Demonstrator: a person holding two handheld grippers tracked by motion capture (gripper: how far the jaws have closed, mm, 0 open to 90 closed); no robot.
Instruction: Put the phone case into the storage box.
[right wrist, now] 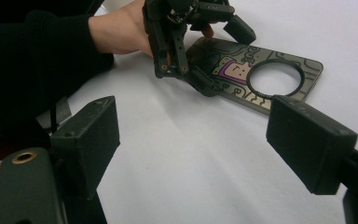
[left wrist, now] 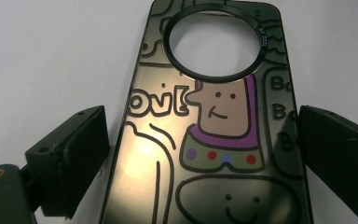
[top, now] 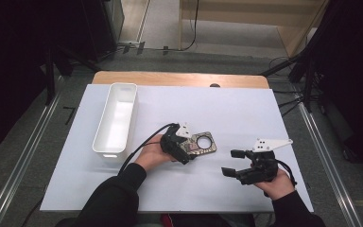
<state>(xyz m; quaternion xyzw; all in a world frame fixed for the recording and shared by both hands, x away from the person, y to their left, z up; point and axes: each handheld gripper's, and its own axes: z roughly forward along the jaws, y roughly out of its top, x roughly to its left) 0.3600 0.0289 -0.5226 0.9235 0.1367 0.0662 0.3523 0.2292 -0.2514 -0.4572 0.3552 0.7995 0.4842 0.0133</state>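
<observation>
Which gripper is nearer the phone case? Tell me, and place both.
Left. The left gripper sits over the phone case, its jaws open on either side of it. The right gripper is open too, off to the case's right on the white table.

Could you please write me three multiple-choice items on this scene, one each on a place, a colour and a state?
1. Where is the white bin?
A. left of the phone case
B. right of it
C. on top of it

2. What colour is the cartoon figure's collar on the phone case?
A. green
B. purple
C. orange

3. How do the left gripper jaws stand?
A. shut on the bin
B. open, either side of the case
C. holding a cable

Answers: 1 A, per the high view; 2 B, the left gripper view shows purple; 3 B, gaps show beside both jaws.
</observation>
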